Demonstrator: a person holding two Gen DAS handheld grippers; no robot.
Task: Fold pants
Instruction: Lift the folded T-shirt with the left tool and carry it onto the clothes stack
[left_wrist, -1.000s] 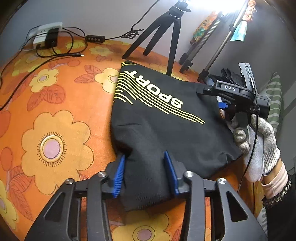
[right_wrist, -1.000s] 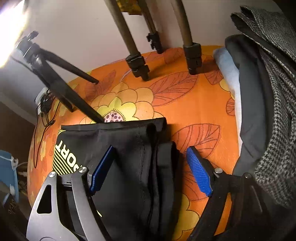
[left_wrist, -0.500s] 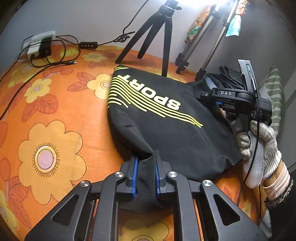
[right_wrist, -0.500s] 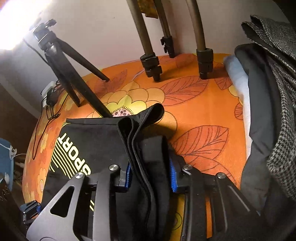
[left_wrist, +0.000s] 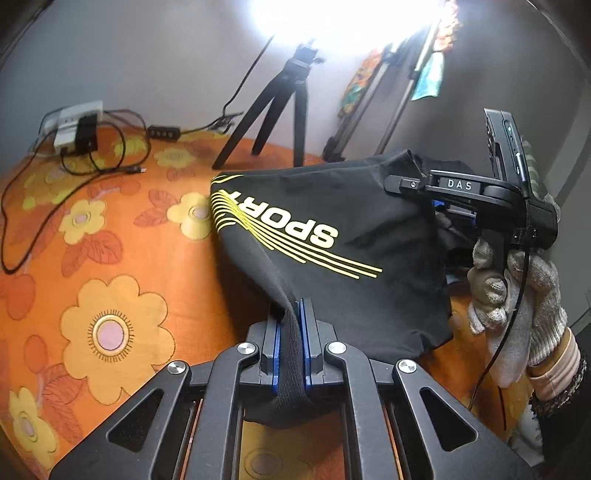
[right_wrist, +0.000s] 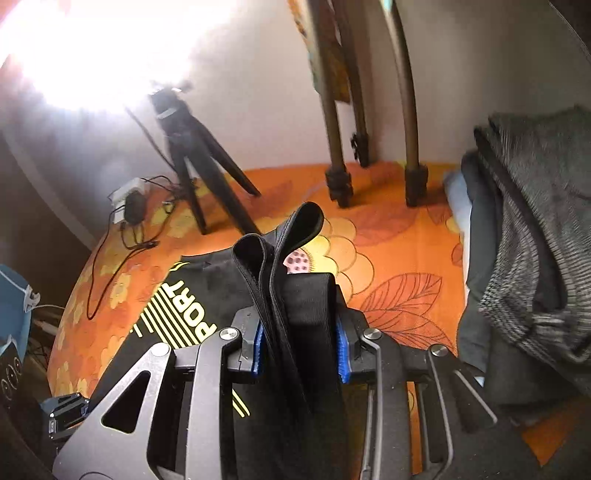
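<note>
The black pants (left_wrist: 354, 243) with a yellow SPORT print are folded and lifted off the orange flowered bedspread (left_wrist: 110, 280). My left gripper (left_wrist: 290, 339) is shut on the near edge of the pants. My right gripper (right_wrist: 299, 343) is shut on the bunched waistband (right_wrist: 295, 258), whose loops stick up past the blue pads. In the left wrist view the right gripper (left_wrist: 436, 206) shows at the right, held by a gloved hand (left_wrist: 517, 291), with the cloth stretched between both grippers.
A black tripod (left_wrist: 280, 122) and light-stand legs (right_wrist: 340, 181) stand at the back of the bed. A power strip with cables (left_wrist: 77, 129) lies at the back left. A pile of grey and dark clothes (right_wrist: 528, 258) lies to the right.
Both grippers closed on the pants, then raised them; the cloth now hangs lifted between them, and the waistband stands up in the right gripper.
</note>
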